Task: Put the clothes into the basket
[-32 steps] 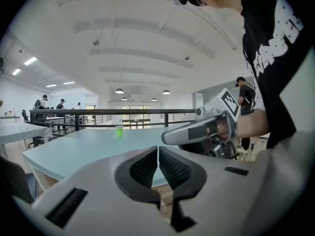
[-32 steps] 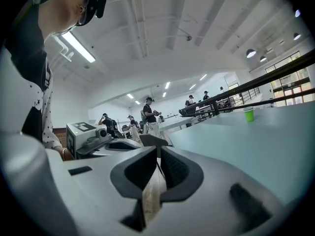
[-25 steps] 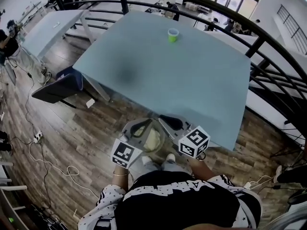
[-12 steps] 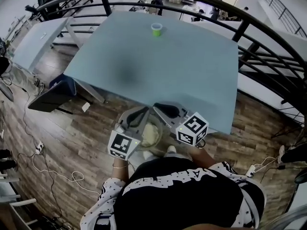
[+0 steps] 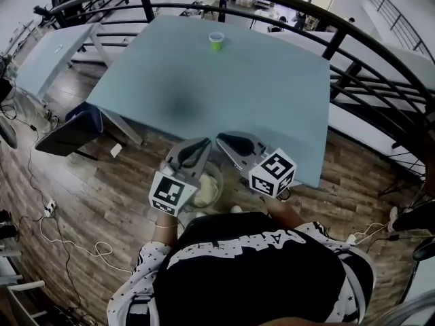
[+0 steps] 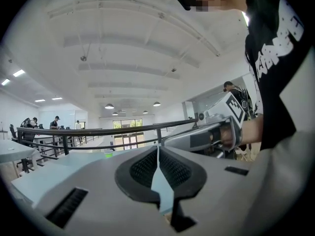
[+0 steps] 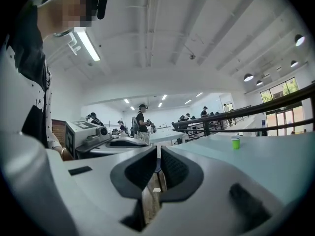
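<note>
Head looks down; 3 views share table [image 5: 272, 100].

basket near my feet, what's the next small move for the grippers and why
Probably look around for any clothes left before reaching again. The left gripper and right gripper are both shut with nothing between their jaws. Something pale like cloth already lies in the basket, and the table holds only a green cup.
</note>
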The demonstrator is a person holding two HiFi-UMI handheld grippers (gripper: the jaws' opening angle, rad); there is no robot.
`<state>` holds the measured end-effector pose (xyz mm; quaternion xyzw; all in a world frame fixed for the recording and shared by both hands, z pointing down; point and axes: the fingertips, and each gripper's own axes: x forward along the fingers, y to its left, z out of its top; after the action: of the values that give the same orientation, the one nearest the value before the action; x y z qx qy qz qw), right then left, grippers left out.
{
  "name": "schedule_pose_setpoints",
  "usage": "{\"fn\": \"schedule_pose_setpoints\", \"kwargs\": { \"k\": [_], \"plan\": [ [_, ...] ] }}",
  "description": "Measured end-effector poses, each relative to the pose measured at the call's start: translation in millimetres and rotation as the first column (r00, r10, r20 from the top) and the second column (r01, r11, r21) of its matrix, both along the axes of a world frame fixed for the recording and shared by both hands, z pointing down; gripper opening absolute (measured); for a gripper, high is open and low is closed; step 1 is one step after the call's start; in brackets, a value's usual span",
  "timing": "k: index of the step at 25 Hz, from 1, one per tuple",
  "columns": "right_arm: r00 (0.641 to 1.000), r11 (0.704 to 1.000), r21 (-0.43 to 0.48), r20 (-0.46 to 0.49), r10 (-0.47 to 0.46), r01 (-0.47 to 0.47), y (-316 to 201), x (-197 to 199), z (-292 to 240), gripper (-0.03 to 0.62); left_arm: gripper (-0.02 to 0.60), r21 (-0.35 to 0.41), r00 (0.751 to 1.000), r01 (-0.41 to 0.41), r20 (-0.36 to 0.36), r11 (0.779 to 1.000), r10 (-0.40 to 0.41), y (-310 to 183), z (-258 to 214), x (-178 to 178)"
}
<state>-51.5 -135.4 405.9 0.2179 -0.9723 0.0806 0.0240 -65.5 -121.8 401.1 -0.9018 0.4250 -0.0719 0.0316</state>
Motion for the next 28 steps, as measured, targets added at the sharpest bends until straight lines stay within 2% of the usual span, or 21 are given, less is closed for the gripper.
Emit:
{"fn": "schedule_pose_setpoints", "kwargs": {
  "k": [11,23,28],
  "plan": [
    [1.0,0.999,0.034,-0.01,-0.004,0.004,-3.6,6.0,-11.9,0.041,0.021,0.014,1.0,0.007,-0.001,1.0,-0.007,-0.9,-4.5,5.9],
    [0.998,0.998,0.032,-0.049,0.046,-0.044,-15.0,20.6,-6.2,0.04,0.022,-0.005,0.998,0.015,-0.062,1.0,-0.015,-9.4,-1.0,7.4],
    [0.997,0.998,0.015,-0.05,0.058,-0.057,-19.4,24.3,-0.7,0.04,0.023,-0.005,0.998,0.003,-0.065,1.0,-0.004,-15.5,-1.0,9.6]
  ]
}}
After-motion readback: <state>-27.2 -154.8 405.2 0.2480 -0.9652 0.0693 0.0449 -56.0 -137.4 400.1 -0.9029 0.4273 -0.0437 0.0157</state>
